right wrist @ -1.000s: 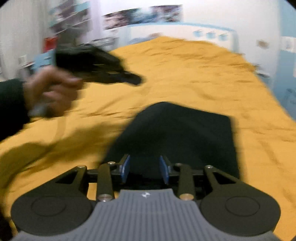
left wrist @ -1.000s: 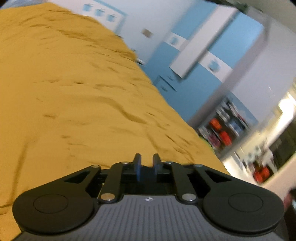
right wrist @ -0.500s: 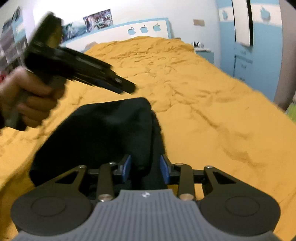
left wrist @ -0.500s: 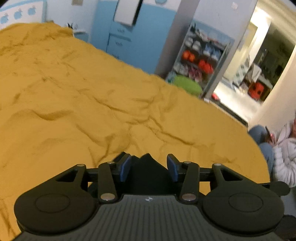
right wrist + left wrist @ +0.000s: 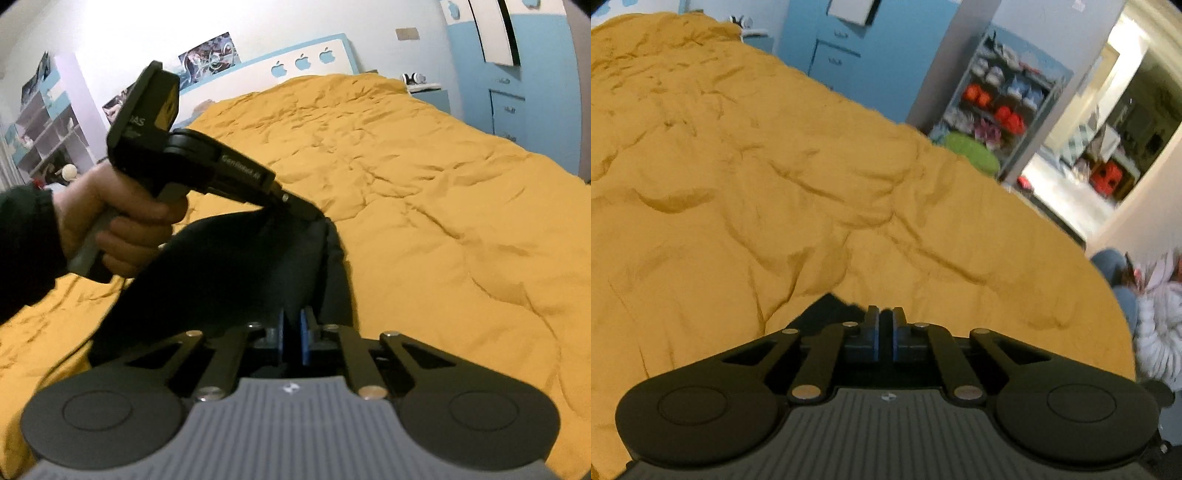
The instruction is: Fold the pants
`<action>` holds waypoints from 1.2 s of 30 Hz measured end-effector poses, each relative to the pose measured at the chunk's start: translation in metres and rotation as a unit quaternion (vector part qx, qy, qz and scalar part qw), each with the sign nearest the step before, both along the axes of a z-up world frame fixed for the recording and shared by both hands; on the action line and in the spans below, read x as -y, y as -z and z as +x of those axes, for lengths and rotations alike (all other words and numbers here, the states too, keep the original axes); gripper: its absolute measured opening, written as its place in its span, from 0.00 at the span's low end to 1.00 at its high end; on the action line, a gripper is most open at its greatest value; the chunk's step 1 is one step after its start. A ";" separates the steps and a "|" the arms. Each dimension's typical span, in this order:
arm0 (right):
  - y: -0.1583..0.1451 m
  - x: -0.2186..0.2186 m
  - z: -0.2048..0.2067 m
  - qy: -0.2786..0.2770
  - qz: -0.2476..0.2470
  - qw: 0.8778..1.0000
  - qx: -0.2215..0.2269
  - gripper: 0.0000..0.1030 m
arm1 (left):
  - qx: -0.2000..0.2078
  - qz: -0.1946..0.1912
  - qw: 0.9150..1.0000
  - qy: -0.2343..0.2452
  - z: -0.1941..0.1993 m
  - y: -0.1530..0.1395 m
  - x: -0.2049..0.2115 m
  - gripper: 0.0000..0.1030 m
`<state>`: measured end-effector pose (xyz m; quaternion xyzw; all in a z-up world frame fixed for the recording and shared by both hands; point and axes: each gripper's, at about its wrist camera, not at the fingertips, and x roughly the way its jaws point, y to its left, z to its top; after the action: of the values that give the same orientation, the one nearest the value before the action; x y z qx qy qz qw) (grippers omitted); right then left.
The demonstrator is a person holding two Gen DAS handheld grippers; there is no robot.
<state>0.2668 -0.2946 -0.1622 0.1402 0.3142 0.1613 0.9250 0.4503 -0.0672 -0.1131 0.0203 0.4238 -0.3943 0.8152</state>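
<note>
Black pants (image 5: 229,266) lie folded on an orange bedspread (image 5: 424,184). My right gripper (image 5: 291,325) is shut on their near edge, dark cloth pinched between the blue pads. A hand (image 5: 110,214) in a dark sleeve holds my left gripper (image 5: 312,214), whose tip bites the far corner of the pants. In the left wrist view the left gripper (image 5: 882,317) is shut, and a bit of the black pants (image 5: 823,310) shows at its fingers, over the bedspread (image 5: 738,166). Most of the pants are hidden there.
A blue wardrobe (image 5: 871,62), a shelf rack (image 5: 997,110) and a green cushion (image 5: 971,151) stand past the bed's edge. A person (image 5: 1156,314) sits at the right. The headboard (image 5: 306,59) and a bedside table (image 5: 424,85) are at the bed's far end.
Both grippers went from open to shut on the pants. The left one swung across from bare bedspread to the pants' far corner.
</note>
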 end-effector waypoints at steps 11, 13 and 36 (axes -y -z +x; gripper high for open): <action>-0.006 -0.007 -0.016 0.017 -0.069 0.997 -0.008 0.25 | 0.064 -0.015 0.984 -0.168 -0.010 -0.021 -0.045 0.15; -0.015 -0.007 -0.018 0.020 -0.076 0.997 0.029 0.29 | 0.090 -0.025 0.976 -0.194 -0.037 -0.037 -0.072 0.36; -0.028 0.018 0.062 -0.023 -0.073 0.997 -0.012 0.44 | 0.075 0.038 0.961 -0.264 -0.176 -0.010 -0.135 0.73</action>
<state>0.3286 -0.3123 -0.1343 0.0672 0.3397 0.1575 0.9248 0.2744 0.0681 -0.1035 -0.0320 0.3666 -0.1460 0.9183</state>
